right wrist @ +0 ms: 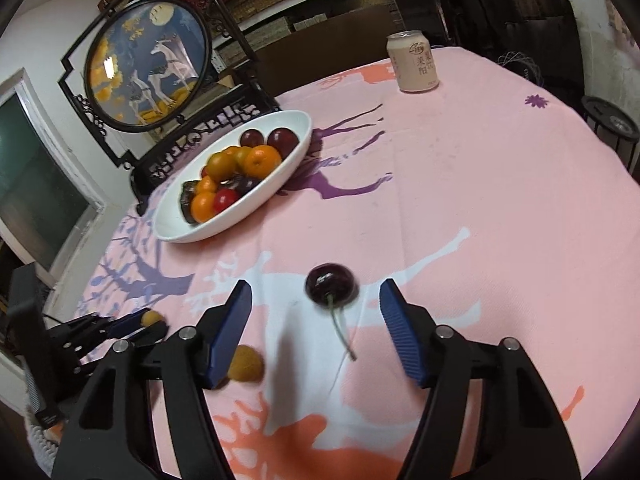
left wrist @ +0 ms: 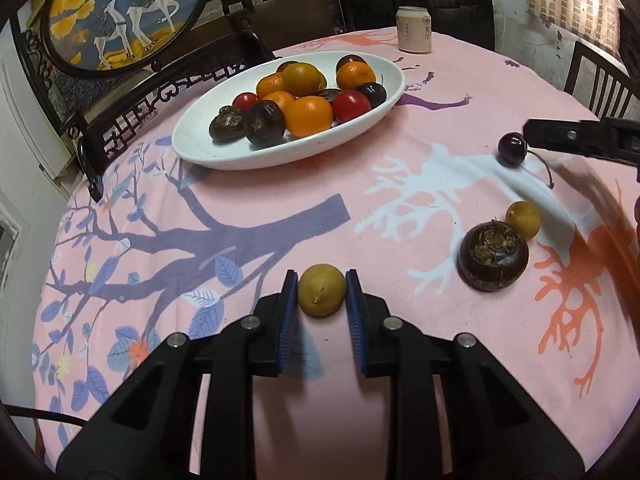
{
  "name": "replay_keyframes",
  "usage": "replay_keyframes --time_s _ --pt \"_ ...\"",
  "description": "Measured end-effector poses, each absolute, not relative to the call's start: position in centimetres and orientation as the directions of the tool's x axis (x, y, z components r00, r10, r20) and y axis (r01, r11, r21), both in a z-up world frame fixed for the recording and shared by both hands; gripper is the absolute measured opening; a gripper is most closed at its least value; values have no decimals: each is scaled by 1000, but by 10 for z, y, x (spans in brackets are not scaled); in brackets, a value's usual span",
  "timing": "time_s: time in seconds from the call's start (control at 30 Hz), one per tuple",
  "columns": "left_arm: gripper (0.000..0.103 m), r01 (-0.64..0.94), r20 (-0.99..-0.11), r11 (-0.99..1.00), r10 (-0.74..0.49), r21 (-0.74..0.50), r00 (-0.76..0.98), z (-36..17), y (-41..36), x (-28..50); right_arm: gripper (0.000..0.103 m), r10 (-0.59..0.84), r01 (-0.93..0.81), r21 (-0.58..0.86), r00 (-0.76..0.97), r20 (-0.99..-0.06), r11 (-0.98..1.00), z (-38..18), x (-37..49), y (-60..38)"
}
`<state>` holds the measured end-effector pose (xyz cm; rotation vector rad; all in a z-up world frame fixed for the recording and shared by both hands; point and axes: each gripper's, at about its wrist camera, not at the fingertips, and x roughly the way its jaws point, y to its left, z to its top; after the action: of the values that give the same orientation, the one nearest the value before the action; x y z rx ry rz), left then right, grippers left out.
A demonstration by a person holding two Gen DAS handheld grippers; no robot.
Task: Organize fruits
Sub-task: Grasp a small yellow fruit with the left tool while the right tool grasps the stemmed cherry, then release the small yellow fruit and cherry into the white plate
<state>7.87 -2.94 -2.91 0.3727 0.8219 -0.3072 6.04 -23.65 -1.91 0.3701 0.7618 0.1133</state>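
Two loose fruits are the targets on the pink tablecloth [left wrist: 280, 184]: a tan longan [left wrist: 319, 290] and a dark cherry [right wrist: 330, 283]. The longan sits at 6 o'clock in the left wrist view, clamped between the blue pads of the left gripper [left wrist: 321, 294], whose jaws stand closed on the fruit's two sides. The grip looks made for carrying it to the white oval dish [left wrist: 384, 106] at 12 o'clock, where oranges, red tomatoes, dark plums and water chestnuts are already heaped, most of the sorting judged done. The cherry lies on the cloth at the centre of the right wrist view, its stem trailing toward 6 o'clock. The right gripper [right wrist: 316, 308] straddles it with jaws partly open, both pads clear of the fruit, holding nothing; the spacing suggests a pinch being lined up. In the left view, a second longan [left wrist: 523, 219] and a brown water chestnut [left wrist: 493, 256] wait side by side at 3 o'clock, apparently next for collection. A pale drink can [right wrist: 413, 62] stands at 1 o'clock on the far cloth, well apart from the fruit. A round deer screen [right wrist: 149, 64] rises behind the dish at 10 o'clock.
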Motion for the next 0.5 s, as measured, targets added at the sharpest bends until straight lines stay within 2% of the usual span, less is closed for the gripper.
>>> replay_keyframes --time_s 0.1,0.17,0.33,0.5 --pt "25 404 -756 893 -124 196 643 -29 -28 81 56 225 36 347 697 -680 937 -27 70 -233" --pt "25 403 -756 894 -126 194 642 -29 -29 80 34 219 31 325 679 -701 945 -33 74 -229" --pt "24 384 -742 905 -130 182 658 -23 -23 81 30 207 19 318 722 -660 948 -23 64 -230" --pt "24 316 -705 942 -152 108 693 11 -7 104 31 260 -25 376 764 -590 926 4 68 -226"
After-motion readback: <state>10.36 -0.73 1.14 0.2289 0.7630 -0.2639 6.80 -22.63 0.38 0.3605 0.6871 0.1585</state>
